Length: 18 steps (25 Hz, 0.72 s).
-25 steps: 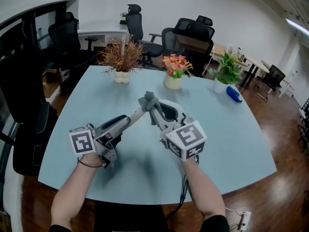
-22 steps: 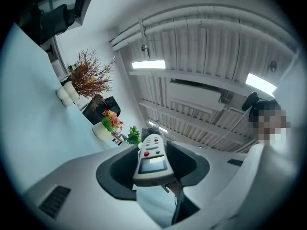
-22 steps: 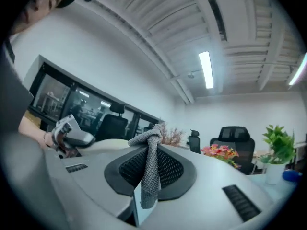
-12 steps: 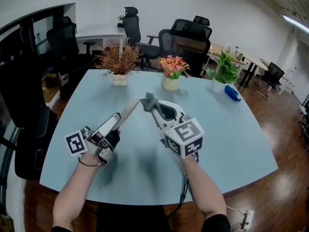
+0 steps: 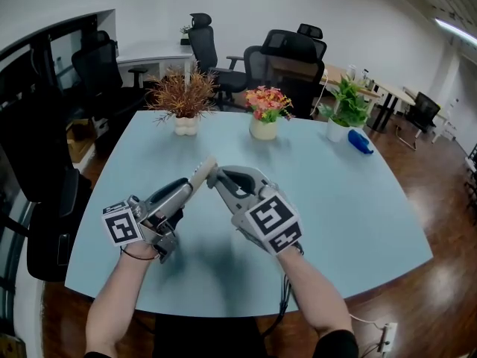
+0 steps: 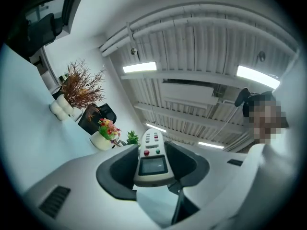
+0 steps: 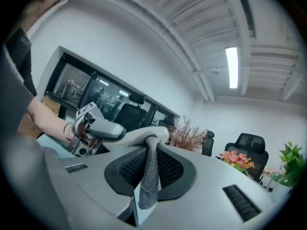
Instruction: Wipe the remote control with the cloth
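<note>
1. Overhead, from the head view: pale blue table (image 5: 358, 200) on a wood floor (image 5: 440, 200), with black office chairs (image 5: 292, 54) behind its far edge.
2. Along that far edge, three pots: dried brown plant (image 5: 185, 95), pink flowers (image 5: 266, 104), green plant (image 5: 346, 107). Just beside the last, a blue object (image 5: 359, 142) lying flat.
3. Above the near middle of the table, left gripper (image 5: 186, 186) and right gripper (image 5: 216, 176) angled toward each other, tips meeting. Cream remote control (image 5: 202, 170) poking out of the left one, up off the table.
4. Next, the left gripper view: jaws clamped on the remote control's lower body, buttons and small screen facing the camera. Far end aimed up at ceiling light strips (image 6: 139, 67), pots small at the left.
5. Lastly, the right gripper view: jaws pinching a grey mesh cloth (image 7: 149, 171), loose end hanging down, upper part draped over the remote control's end. Beyond, a glass-walled room (image 7: 86, 92); flowers and a chair at the right.
</note>
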Tool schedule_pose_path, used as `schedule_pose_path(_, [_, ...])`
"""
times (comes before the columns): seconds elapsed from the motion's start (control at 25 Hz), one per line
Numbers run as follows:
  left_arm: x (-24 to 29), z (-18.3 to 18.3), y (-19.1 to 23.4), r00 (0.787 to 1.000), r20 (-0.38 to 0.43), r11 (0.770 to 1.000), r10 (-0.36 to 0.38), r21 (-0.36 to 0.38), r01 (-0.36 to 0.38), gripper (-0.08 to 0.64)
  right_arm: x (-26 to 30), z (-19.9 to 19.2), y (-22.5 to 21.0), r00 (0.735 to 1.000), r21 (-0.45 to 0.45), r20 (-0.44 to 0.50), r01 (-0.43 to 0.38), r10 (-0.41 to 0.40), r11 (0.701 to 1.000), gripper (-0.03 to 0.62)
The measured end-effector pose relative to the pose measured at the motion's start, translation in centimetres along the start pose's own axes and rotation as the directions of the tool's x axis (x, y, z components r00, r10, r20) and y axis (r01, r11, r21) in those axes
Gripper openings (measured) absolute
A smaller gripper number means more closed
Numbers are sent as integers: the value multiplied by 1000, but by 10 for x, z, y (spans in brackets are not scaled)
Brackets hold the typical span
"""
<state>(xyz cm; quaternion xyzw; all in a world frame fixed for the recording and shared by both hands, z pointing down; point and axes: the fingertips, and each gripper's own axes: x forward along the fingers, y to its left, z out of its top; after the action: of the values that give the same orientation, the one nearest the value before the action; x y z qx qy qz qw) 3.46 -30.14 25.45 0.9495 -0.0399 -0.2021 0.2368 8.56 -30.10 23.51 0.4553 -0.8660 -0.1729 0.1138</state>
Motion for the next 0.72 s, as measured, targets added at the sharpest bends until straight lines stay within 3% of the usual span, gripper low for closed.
schedule_pose_path(0.12, [4, -10, -7, 997, -52, 999, -50, -4, 50, 183, -26, 30, -32, 973, 198, 228, -6, -40, 980, 26])
schedule_pose_path(0.2, [6, -8, -18, 991, -30, 990, -134, -41, 132, 181, -40, 40, -50, 929, 379, 369, -122, -28, 917, 26])
schedule_pose_path(0.24, [5, -3, -28, 981, 1, 980, -192, -53, 192, 181, -41, 40, -53, 907, 463, 421, -219, 4, 859, 26])
schedule_pose_path(0.28, [3, 3, -40, 967, 31, 966, -254, -44, 255, 183, -39, 38, -51, 881, 538, 470, -334, 53, 774, 26])
schedule_pose_path(0.32, [0, 8, -54, 949, 48, 950, -312, -12, 312, 183, -35, 37, -42, 845, 597, 523, -457, 112, 659, 26])
schedule_pose_path(0.36, [-2, 9, -67, 931, 46, 932, -361, 36, 360, 183, -31, 37, -28, 793, 632, 584, -579, 175, 516, 26])
schedule_pose_path(0.44, [-4, 2, -91, 902, -3, 893, -432, 136, 428, 184, -28, 41, 7, 660, 618, 698, -751, 279, 233, 26])
schedule_pose_path(0.48, [-4, -4, -100, 891, -37, 874, -452, 181, 451, 184, -31, 44, 22, 594, 587, 741, -799, 312, 126, 26])
schedule_pose_path(0.52, [-3, -10, -108, 882, -67, 855, -467, 221, 470, 184, -35, 47, 32, 536, 554, 777, -831, 330, 46, 26])
schedule_pose_path(0.56, [-3, -14, -114, 873, -91, 837, -479, 253, 486, 184, -40, 50, 37, 489, 523, 805, -852, 336, -12, 26])
schedule_pose_path(0.64, [-2, -19, -122, 860, -127, 807, -495, 301, 509, 184, -48, 55, 38, 422, 472, 842, -878, 336, -79, 26])
schedule_pose_path(0.72, [-1, -21, -125, 859, -159, 790, -487, 338, 511, 184, -52, 59, 39, 380, 439, 859, -891, 344, -112, 25])
